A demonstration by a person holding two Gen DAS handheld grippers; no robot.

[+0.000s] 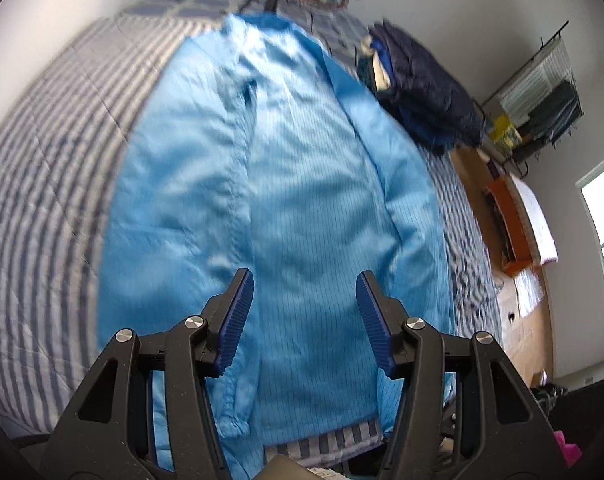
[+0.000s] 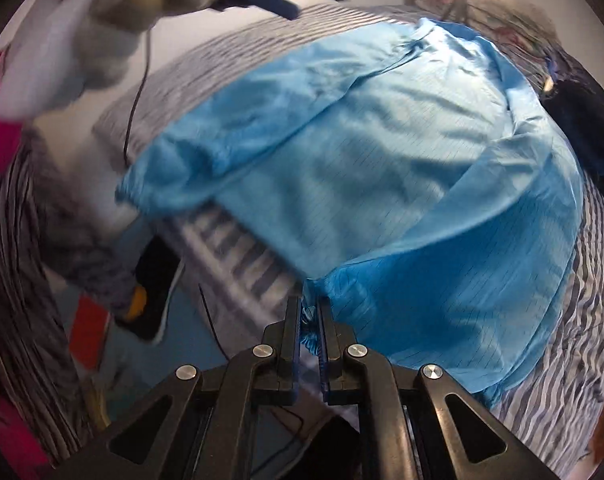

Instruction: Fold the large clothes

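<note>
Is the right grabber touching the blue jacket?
Touching. In the right wrist view the right gripper has its fingers closed on a bunched bit of the light blue jacket, with the fabric squeezed between them.

1 light blue garment [image 1: 302, 184], 1 striped bedcover [image 1: 54, 208], 1 dark blue clothes pile [image 1: 425, 92], 2 claws: left [image 1: 305, 312], right [image 2: 310, 320].
</note>
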